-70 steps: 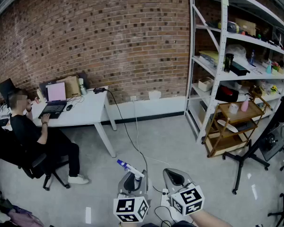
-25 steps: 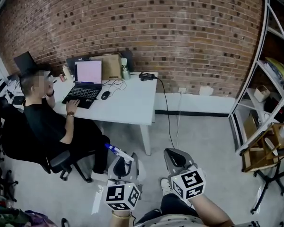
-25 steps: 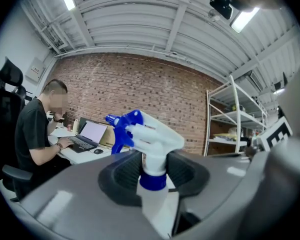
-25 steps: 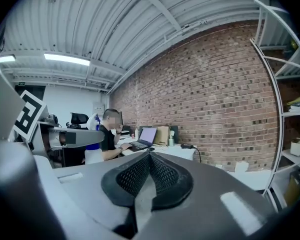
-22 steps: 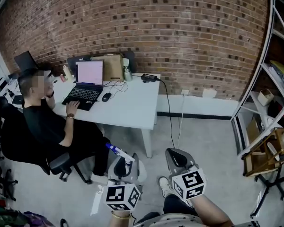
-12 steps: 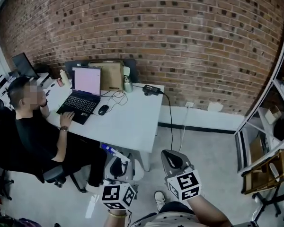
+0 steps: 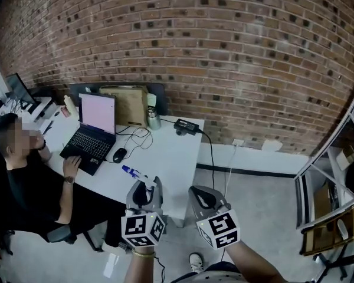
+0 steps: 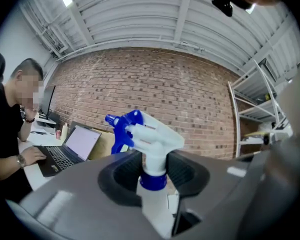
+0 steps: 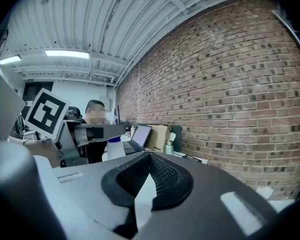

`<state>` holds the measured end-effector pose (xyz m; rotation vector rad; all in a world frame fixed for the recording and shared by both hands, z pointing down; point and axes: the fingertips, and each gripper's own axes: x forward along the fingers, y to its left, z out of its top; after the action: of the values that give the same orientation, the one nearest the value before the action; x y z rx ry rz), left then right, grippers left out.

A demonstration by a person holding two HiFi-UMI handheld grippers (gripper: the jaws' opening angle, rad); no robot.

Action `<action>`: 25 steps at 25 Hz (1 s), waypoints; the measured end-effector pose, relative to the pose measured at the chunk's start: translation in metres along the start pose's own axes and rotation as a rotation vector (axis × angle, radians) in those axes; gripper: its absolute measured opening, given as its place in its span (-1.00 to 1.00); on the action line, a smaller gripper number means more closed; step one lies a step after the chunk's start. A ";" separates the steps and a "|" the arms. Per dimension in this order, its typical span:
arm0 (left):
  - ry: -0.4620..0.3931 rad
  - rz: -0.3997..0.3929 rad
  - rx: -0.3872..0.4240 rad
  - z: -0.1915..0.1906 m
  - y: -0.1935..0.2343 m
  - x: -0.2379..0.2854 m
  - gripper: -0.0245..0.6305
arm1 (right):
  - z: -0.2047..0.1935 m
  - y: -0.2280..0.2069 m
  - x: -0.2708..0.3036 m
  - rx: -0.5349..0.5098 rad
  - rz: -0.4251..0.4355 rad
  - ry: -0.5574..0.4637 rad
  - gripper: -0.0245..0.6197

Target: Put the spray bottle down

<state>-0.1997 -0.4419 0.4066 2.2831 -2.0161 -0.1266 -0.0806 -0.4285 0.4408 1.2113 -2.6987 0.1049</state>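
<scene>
The spray bottle [image 8: 149, 134] has a white head, a blue trigger and nozzle, and a blue collar. My left gripper [image 8: 152, 173] is shut on its neck just above the collar and holds it upright. In the head view the left gripper [image 7: 144, 194] and the bottle's blue nozzle [image 7: 130, 171] hang over the near edge of the white desk [image 7: 168, 158]. My right gripper [image 7: 200, 196] sits just to the right, beside the desk's corner. In the right gripper view its pads [image 9: 162, 176] meet with nothing between them.
On the desk are an open laptop [image 7: 93, 128], a mouse [image 7: 118, 155], a cardboard box [image 7: 128, 104], a metal cup [image 7: 153, 120] and a power brick [image 7: 186, 125] with cables. A person [image 7: 20, 178] sits typing at the left. Shelving [image 7: 336, 181] stands on the right.
Both grippers have travelled across the floor toward the desk, which now lies right under them. The bottle has stayed in the left gripper; the right jaws have stayed together.
</scene>
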 end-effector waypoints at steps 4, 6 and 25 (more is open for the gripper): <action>-0.009 0.019 -0.005 -0.001 0.015 0.050 -0.51 | -0.004 -0.014 0.025 0.026 0.011 0.014 -0.93; -0.010 0.017 0.002 -0.007 0.021 0.071 -0.51 | -0.008 -0.021 0.038 0.035 0.011 0.023 -0.93; 0.085 -0.020 0.020 -0.041 0.036 0.132 -0.41 | -0.022 -0.027 0.072 0.067 0.017 0.061 -0.93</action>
<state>-0.2135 -0.5771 0.4513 2.2801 -1.9617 -0.0110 -0.1044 -0.4967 0.4761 1.1831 -2.6729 0.2319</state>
